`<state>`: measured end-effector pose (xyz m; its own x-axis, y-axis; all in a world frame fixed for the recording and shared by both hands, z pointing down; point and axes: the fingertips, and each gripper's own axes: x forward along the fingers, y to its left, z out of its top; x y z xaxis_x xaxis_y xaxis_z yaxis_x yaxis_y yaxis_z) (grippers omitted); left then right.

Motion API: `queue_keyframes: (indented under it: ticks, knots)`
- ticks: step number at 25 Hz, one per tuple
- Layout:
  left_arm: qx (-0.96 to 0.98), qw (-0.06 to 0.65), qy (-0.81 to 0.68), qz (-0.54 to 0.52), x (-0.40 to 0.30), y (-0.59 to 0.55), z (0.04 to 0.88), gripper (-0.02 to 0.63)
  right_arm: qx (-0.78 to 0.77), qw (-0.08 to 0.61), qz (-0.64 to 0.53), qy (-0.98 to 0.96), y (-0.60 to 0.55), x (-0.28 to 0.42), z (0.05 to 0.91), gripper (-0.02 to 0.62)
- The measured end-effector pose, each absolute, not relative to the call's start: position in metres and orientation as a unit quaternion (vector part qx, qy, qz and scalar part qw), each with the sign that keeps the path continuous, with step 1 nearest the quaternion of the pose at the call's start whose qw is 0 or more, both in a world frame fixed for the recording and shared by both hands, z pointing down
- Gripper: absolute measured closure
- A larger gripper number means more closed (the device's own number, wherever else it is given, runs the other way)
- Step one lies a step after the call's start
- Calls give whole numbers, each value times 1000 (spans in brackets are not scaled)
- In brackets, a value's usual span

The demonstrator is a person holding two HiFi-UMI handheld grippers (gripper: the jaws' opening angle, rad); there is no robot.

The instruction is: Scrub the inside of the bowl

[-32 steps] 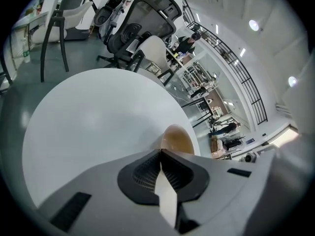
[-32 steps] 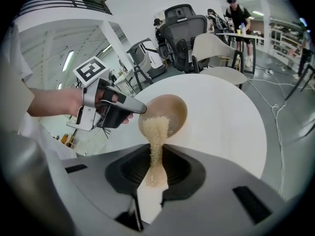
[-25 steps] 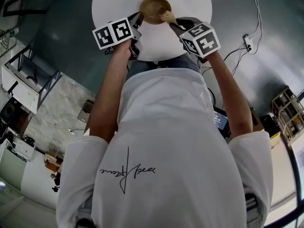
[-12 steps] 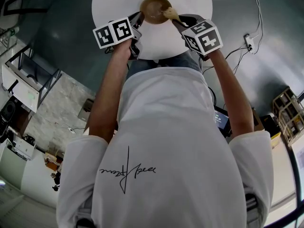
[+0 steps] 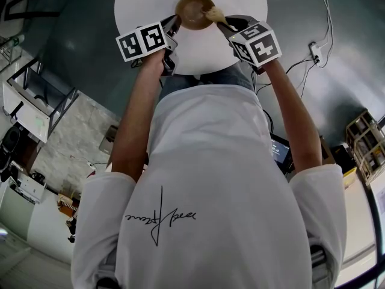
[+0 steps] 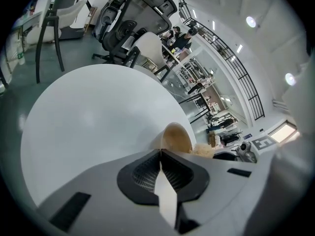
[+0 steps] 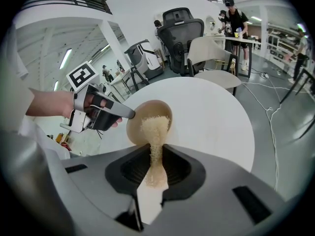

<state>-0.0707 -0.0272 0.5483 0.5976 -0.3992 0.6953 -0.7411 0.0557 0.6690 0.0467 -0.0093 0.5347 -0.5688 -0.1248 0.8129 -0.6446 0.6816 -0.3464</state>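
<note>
Now, right claw (image 7: pixel 156 151) tight around scrubber (image 7: pixel 155 127).

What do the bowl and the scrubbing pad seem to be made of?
Bowl: probably wood or bamboo; its tan-brown surface is matte, without gloss.
Scrubbing pad: likely loofah or a similar plant fibre; it is pale beige with a coarse, fuzzy texture.

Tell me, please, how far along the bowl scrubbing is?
Set up: the left gripper pinches the bowl at its rim, the right gripper holds the scrubber. In hand: the scrubber sits inside the bowl. Left: finishing the scrub; how clean it is can't be told.
</note>
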Motion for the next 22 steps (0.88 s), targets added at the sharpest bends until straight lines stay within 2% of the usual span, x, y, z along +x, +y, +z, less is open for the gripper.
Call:
queue_keyframes:
  ticks: [22]
  knots:
    - [673,584,-426,155,-69,-24,547,594,237,396,318,-828,-20,50,533,511]
